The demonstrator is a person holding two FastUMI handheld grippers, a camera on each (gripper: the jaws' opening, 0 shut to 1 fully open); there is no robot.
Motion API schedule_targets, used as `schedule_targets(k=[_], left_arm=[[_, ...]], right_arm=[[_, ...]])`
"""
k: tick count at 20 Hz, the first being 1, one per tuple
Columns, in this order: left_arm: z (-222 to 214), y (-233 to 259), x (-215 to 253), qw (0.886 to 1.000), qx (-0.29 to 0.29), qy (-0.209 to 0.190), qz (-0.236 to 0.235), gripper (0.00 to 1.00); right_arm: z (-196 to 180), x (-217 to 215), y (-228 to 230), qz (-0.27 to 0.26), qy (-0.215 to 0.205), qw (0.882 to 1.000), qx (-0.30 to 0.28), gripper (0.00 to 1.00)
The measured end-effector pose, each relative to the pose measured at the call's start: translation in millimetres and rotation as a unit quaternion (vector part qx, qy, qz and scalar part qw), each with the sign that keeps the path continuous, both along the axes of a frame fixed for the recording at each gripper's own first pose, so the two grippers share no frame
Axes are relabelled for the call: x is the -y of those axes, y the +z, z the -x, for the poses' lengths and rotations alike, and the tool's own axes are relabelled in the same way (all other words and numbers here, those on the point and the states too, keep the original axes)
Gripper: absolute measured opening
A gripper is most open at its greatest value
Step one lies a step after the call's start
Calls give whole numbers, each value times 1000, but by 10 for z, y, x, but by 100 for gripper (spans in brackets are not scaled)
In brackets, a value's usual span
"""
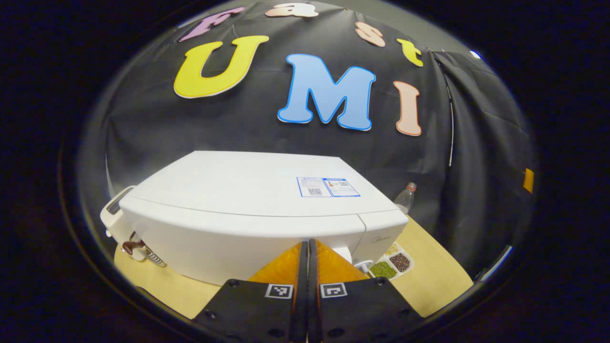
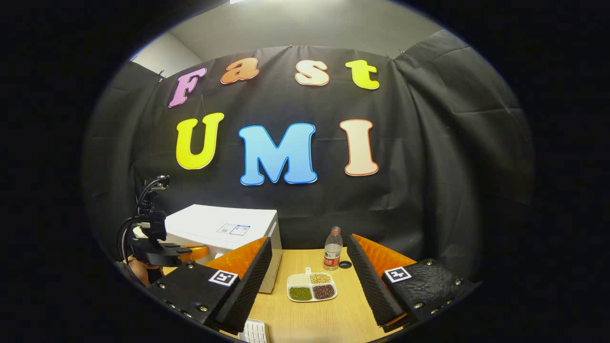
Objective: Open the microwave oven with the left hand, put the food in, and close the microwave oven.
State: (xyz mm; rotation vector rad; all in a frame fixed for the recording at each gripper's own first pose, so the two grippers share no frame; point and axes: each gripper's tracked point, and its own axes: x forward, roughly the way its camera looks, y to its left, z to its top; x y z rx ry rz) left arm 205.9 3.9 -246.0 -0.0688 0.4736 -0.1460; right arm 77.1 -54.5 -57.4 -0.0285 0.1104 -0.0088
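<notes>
Microwave oven [image 1: 248,209] sat white and shut at the left part of the light wooden table [image 1: 429,276], back toward the black cloth wall. Left gripper [image 1: 307,252] was raised just in front of its upper front edge, fingers pressed together with nothing between them. In the right gripper view this gripper [image 2: 190,248] showed at the oven's near left corner.

Food: a white divided tray [image 2: 312,287] with green, tan and dark red-brown fillings lay flat on the table just right of the oven's front corner, apart from it. Right gripper [image 2: 310,267] hung above the near table edge, fingers spread wide, the tray seen between them but farther off, untouched.

A clear plastic bottle [image 2: 332,248] with red cap stood upright behind the tray, near the wall; a small dark round thing [image 2: 345,264] lay just beside its base. A white ribbed object [image 2: 252,331] lay at the near edge, partly cut off. To the oven's left sat a white device [image 1: 114,214], hard to identify.

Bare tabletop stretched right of the tray up to the table's right edge.
</notes>
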Motion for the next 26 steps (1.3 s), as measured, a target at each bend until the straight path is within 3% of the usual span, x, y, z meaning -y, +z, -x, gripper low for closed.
schedule_targets(k=[4,7,8,11,14,26], left_arm=[[117,827,-398,995,85,43,-34,7],[599,1668,-668,986,146,69,-40,100],[774,1961,-770,982,166,81,-42,94],[1211,2657,-971,967,228,92,-63,96],[1495,2968,-1087,963,242,90,-73,97],[2038,3276,-1400,957,274,70,-60,97]], right_arm=[[-18,-190,258,-6,8,1000,18,96],[-5,-392,544,-4,15,999,39,96],[2,-481,637,-3,21,999,43,96],[29,-718,811,-7,32,998,48,96],[94,-939,896,-19,41,998,43,96],[565,-1273,1136,-15,22,998,64,95]])
